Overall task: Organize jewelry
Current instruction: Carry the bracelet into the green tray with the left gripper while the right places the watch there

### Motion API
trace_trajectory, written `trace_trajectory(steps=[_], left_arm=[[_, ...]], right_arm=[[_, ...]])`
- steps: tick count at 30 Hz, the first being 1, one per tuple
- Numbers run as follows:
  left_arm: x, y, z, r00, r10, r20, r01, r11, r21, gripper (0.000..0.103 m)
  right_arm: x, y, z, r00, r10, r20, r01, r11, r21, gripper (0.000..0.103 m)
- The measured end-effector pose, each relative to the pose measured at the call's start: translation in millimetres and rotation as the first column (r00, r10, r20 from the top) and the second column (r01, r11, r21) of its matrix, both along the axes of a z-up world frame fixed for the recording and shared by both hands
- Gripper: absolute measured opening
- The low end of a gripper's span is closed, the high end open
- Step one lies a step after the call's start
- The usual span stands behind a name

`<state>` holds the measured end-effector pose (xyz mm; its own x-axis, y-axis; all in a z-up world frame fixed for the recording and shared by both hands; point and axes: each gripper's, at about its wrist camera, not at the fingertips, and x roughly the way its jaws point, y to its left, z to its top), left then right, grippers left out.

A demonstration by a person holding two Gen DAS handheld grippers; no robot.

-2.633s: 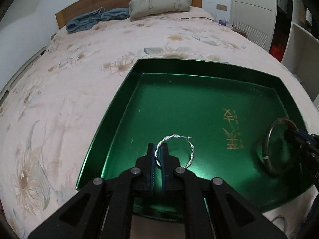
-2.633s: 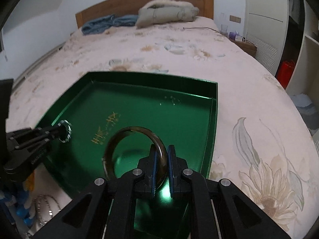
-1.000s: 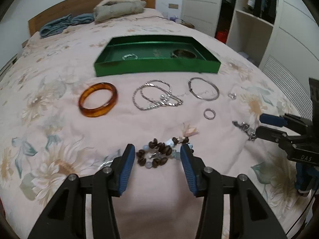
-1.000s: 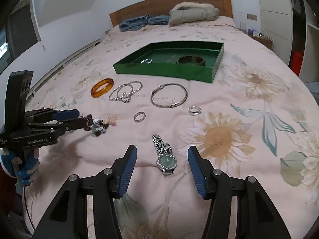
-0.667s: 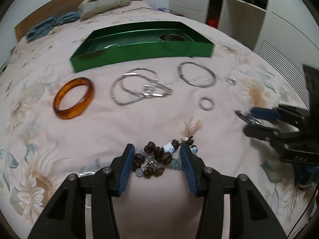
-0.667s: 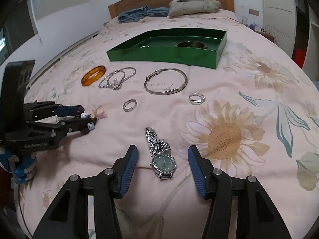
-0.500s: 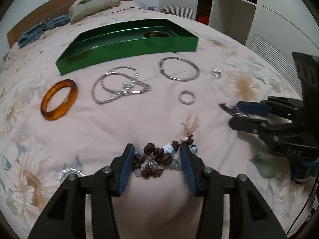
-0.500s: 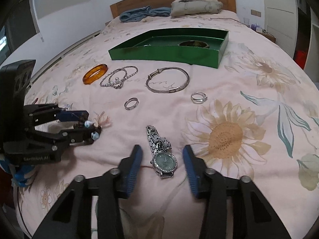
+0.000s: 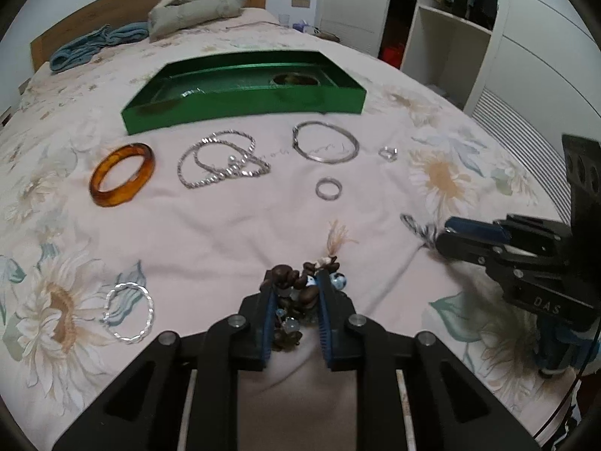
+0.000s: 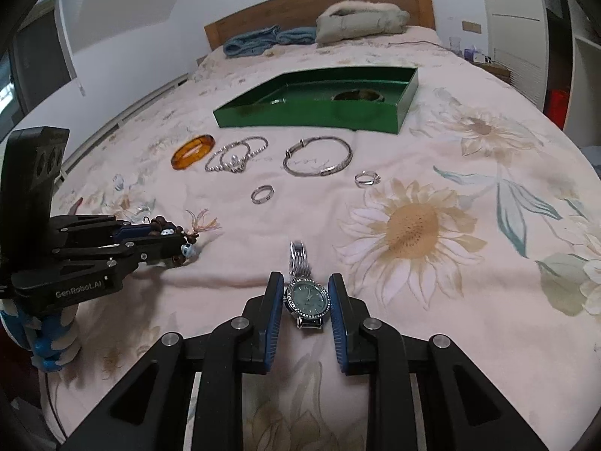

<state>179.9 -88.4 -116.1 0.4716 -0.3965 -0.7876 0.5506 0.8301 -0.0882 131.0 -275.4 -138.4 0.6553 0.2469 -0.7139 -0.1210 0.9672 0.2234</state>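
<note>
Your left gripper was pressed down on the floral bedspread with its blue pads closed in on the brown bead bracelet, beads bunched between them and the pale tassel sticking out ahead. Your right gripper had its pads drawn in close on either side of the silver watch, face up on the bedspread; whether they actually touched the case could not be told (the band ran straight out ahead between the tips).

To the left of your left gripper lay a twisted silver hoop. Further on sat a plain silver ring and, to its right, a small stone ring. Beyond those, in a rough row, lay an amber bangle, a tangle of silver chain bracelets and a thin silver bangle, all apart from one another.

Behind the row stood the green tray, holding a dark bangle at its right end and a small silver piece toward the left. At the headboard lay a blue towel and a beige fur-trimmed coat.
</note>
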Motion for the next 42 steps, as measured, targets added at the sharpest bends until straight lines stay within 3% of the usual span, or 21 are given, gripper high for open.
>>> trace_trajectory(steps=[10, 16, 21, 29, 36, 42], left_arm=[[-2.4, 11.8, 29.5, 0.998, 0.040, 0.037, -0.038, 0.998, -0.058, 0.018], [14.5, 14.5, 49.4, 0.996, 0.069, 0.057, -0.063, 0.994, -0.093, 0.018], [55.1, 7.9, 79.6, 0.989, 0.096, 0.109, -0.085, 0.991, -0.101, 0.018], [171.3, -27.7, 120.4, 0.970, 0.171, 0.172, -0.162, 0.985, -0.068, 0.018], [272.1, -55.1, 100.4, 0.966, 0.222, 0.132, -0.224, 0.975, 0.004, 0.018], [332.4, -76.2, 50.6, 0.975, 0.219, 0.041, -0.222, 0.971, 0.083, 0.018]], right_arm=[[-8.3, -2.1, 25.6, 0.998, -0.005, 0.057, 0.006, 1.000, -0.009, 0.024], [8.7, -6.0, 51.5, 0.994, -0.001, 0.109, 0.004, 1.000, -0.025, 0.024], [51.6, -16.3, 87.0, 0.984, -0.006, 0.177, 0.017, 0.998, -0.063, 0.024], [160.3, -37.0, 134.6, 0.966, -0.043, 0.256, 0.062, 0.996, -0.066, 0.024], [266.6, -46.2, 108.2, 0.980, -0.054, 0.194, 0.071, 0.994, -0.084, 0.024], [328.8, -54.8, 55.3, 0.997, -0.052, 0.062, 0.058, 0.993, -0.105, 0.024]])
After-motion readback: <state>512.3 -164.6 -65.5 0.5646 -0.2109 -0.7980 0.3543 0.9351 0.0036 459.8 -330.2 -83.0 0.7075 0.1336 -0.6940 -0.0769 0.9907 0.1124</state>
